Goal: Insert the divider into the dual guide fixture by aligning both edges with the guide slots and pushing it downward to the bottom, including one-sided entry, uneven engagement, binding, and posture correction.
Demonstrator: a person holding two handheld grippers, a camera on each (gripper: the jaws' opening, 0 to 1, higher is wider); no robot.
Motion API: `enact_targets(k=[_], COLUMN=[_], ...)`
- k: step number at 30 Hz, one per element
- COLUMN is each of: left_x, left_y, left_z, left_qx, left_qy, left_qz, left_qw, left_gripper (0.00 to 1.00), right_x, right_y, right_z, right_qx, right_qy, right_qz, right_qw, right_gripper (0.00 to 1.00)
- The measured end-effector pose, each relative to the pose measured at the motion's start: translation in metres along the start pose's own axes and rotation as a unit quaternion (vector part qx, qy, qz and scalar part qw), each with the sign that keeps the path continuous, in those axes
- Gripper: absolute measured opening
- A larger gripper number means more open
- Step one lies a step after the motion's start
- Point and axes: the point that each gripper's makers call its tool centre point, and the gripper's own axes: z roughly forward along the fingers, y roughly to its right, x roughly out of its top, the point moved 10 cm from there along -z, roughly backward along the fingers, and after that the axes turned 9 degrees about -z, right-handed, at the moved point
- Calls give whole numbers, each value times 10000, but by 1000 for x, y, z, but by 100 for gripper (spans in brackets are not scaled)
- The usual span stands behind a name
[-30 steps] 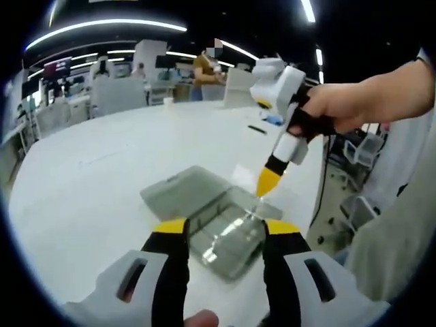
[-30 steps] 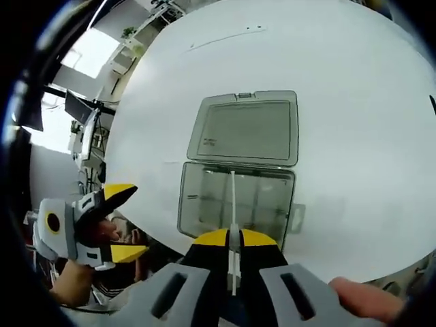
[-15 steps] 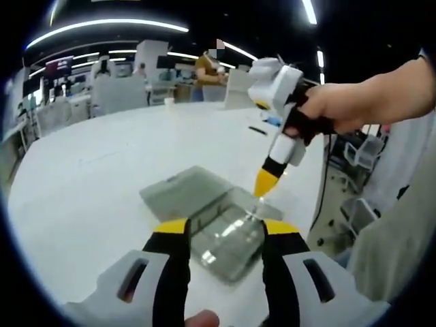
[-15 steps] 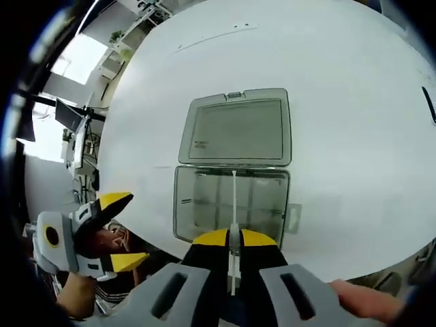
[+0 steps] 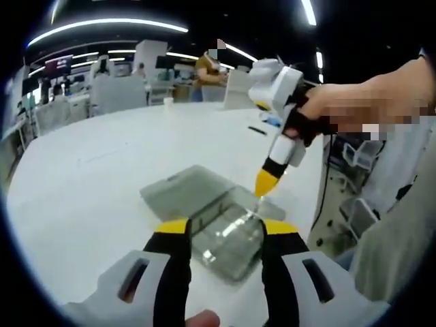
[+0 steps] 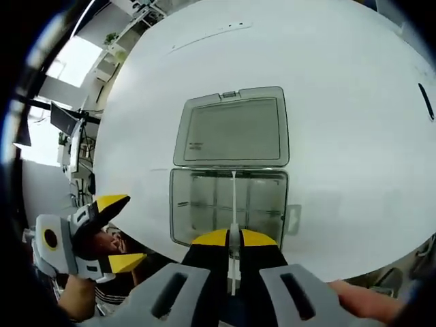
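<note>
Pinching the thin divider (image 6: pixel 233 204) edge-on above the clear case (image 6: pixel 228 214), the right claw (image 6: pixel 234 238) contrasts with the spread, empty left claw (image 5: pixel 219 228).

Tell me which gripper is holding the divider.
The right gripper: it is shut on the thin clear divider above the open box. The left gripper is open, holding nothing.

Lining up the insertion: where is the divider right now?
In the right gripper view, the divider is pinched edge-on in the right gripper, bottom centre, over the middle of the open box on the table.
</note>
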Motion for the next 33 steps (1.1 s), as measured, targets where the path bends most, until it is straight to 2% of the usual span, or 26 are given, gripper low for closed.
enact_targets(k=[15, 33], left_x=[-1, -5], left_y=[-6, -7], left_z=[-3, -5], left_qx=[-62, -38], left_qy=[29, 29], left_qz=[12, -63], left_qw=[10000, 10000], left_gripper=[36, 35], right_x=[-2, -1], right_y=[-3, 5], right_z=[7, 16], right_qx=[-78, -88], right_qy=[-51, -105], right_qz=[-4, 97], right_qw=[10000, 9999], right_gripper=[0, 0])
